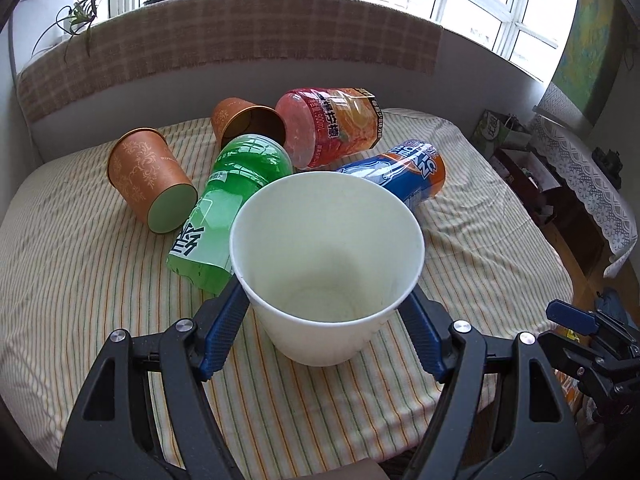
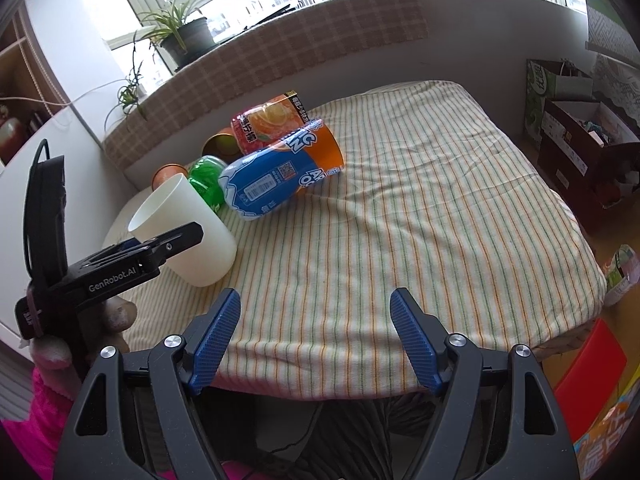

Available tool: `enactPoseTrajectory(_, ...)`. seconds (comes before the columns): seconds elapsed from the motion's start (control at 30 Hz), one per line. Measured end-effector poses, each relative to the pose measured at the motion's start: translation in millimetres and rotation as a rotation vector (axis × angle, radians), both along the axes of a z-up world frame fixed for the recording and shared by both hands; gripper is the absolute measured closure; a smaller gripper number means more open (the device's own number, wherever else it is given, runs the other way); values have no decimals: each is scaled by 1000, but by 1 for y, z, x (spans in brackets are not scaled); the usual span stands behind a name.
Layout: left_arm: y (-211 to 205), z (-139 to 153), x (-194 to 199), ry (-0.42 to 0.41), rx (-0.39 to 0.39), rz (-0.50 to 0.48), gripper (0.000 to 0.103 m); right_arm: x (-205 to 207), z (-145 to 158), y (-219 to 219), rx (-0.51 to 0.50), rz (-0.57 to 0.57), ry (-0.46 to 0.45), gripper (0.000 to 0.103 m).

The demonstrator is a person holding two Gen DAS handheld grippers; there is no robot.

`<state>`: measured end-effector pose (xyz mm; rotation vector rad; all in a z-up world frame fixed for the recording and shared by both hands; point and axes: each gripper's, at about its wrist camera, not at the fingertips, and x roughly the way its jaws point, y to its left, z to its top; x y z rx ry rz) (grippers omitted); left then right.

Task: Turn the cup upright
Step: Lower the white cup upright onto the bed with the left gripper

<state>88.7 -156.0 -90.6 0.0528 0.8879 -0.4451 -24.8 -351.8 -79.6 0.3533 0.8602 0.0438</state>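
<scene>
A white paper cup point(image 1: 326, 264) sits between the blue fingers of my left gripper point(image 1: 326, 300), mouth facing the camera and tilted up. The jaws press on its sides. In the right wrist view the white cup point(image 2: 188, 228) is tilted, its base low on the striped cloth, held by the left gripper point(image 2: 160, 248). My right gripper point(image 2: 316, 320) is open and empty over the near edge of the table.
Behind the cup lie a green bottle point(image 1: 232, 200), a red-orange bottle point(image 1: 332, 132), a blue-orange bottle point(image 1: 404, 176) and two brown cups point(image 1: 150, 184) point(image 1: 248, 122) on their sides. The striped tablecloth point(image 2: 420, 220) covers the table. Boxes point(image 2: 580, 136) stand to the right.
</scene>
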Motion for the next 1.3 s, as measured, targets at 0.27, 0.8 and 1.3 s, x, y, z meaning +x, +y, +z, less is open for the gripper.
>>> enactPoseTrajectory(0.27, 1, -1, -2, 18, -11, -14, 27, 1, 2, 2, -3, 5, -5, 26)
enactPoseTrajectory(0.8, 4, -3, -4, 65, -47, -40, 18, 2, 5, 4, -5, 12, -9, 26)
enactPoseTrajectory(1.3, 56, 14, -33, 22, -62, 66, 18, 5, 26, 26, -105, 36, -94, 26)
